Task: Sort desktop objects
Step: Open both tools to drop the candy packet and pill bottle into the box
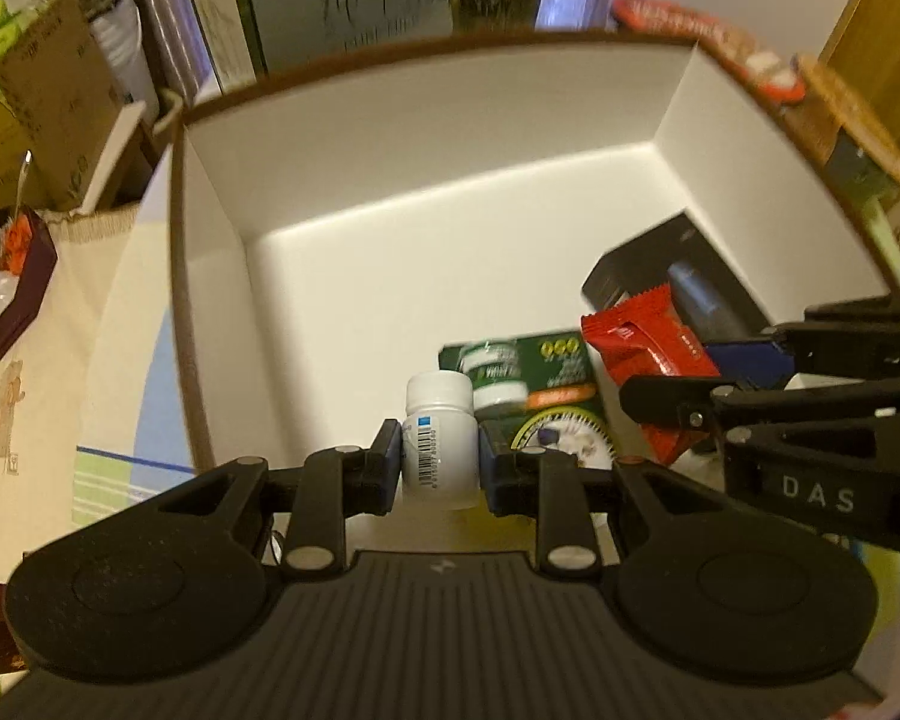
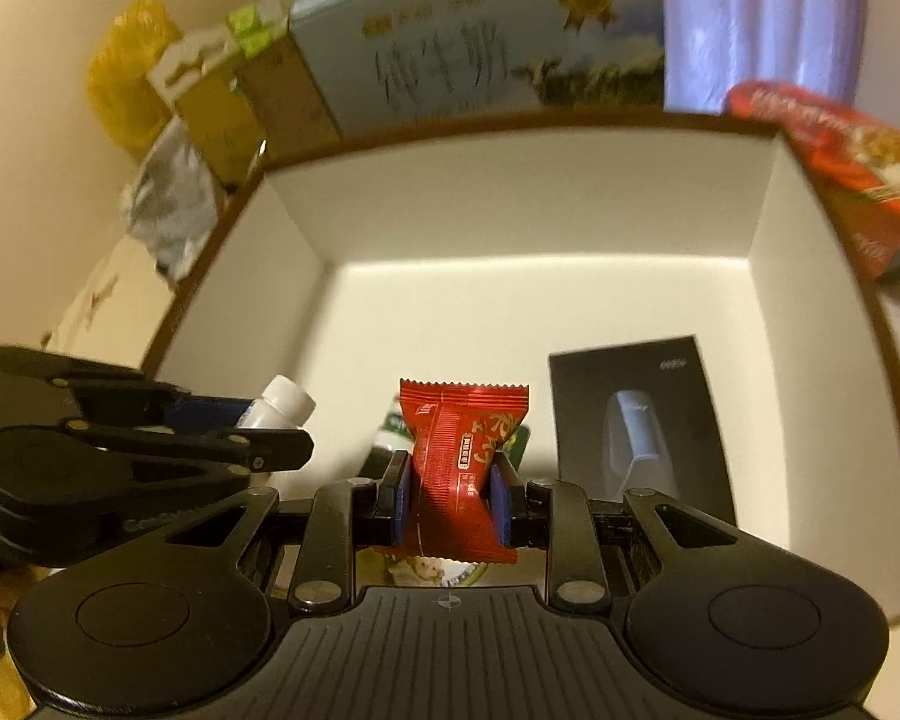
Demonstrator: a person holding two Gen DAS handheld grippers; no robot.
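2 grippers' loads hide most of green packet (image 1: 561,384).

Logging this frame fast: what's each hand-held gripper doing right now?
Left hand-held gripper: shut on the white pill bottle.
Right hand-held gripper: shut on the red snack packet.

"DAS" reads in pale letters on the right gripper (image 1: 690,378) body, seen from the left wrist. The bottle (image 1: 440,450) carries a barcode label, digits too blurred. Large Chinese characters on the milk carton (image 2: 480,48) and sachet (image 2: 459,456) stay unreadable.
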